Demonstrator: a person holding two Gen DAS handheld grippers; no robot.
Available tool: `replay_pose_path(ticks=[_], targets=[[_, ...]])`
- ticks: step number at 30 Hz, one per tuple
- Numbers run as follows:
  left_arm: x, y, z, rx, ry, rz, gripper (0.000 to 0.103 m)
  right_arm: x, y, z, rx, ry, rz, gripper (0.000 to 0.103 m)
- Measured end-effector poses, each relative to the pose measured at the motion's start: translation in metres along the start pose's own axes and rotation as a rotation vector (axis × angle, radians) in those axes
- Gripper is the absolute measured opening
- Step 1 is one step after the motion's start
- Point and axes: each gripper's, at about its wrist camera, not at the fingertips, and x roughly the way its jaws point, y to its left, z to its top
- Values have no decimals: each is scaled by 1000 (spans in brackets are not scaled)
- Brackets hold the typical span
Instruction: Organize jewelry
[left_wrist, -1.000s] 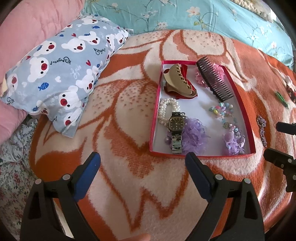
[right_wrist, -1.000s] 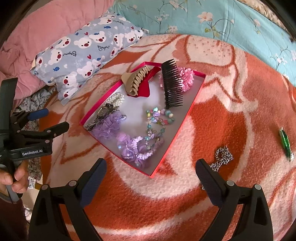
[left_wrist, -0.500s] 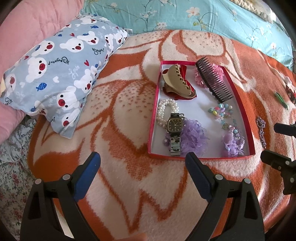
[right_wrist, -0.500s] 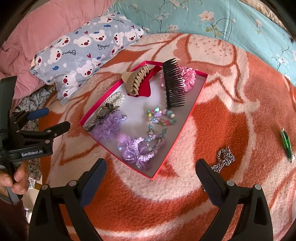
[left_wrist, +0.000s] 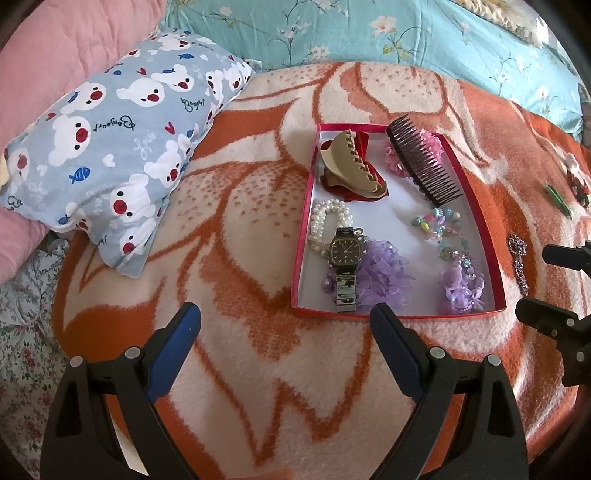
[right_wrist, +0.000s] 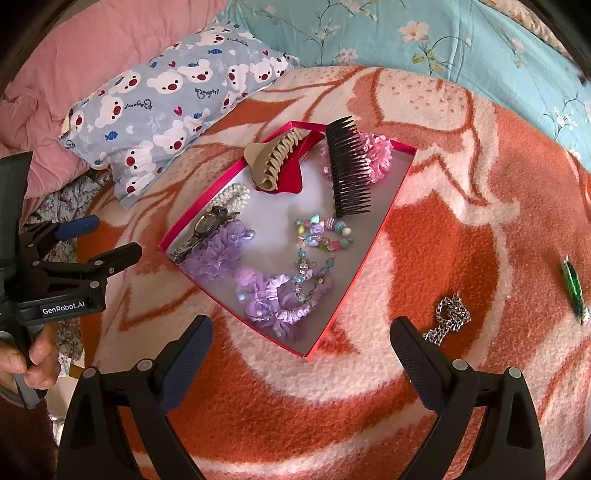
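Jewelry fills a red tray (right_wrist: 388, 206) on the orange-and-cream blanket (right_wrist: 443, 229): a tan claw clip (right_wrist: 273, 162), black comb (right_wrist: 349, 170), pearl bracelet (left_wrist: 325, 221), watch (left_wrist: 345, 251), purple scrunchies (right_wrist: 218, 254) and a bead string (right_wrist: 321, 236). A silver chain (right_wrist: 447, 317) and a green clip (right_wrist: 574, 288) lie on the blanket, apart from the tray on its right. Both the left gripper (left_wrist: 284, 325) and right gripper (right_wrist: 301, 332) hover empty near the tray, jaws wide apart.

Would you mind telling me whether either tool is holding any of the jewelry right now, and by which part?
Nothing is held: the left tool and the right tool are both open above the orange-and-cream blanket.
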Motion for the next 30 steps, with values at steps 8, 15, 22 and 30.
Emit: replay_pose_path(ticks=[8,15,22,30], targets=[[-1,0,0,0,-3,-5,94,-4,-1,1,5,-12,-4,97],[-2,0,1,5,-10,-7,94,-5,-2,2,5,-15,-5,97],[-4,-3,2,14,-15,-13,94,-10,-2,5,4,-26,-3,97],[-5,-2,3,14,-23,-20,94,-12,-1,7,7,-35,-1,97]])
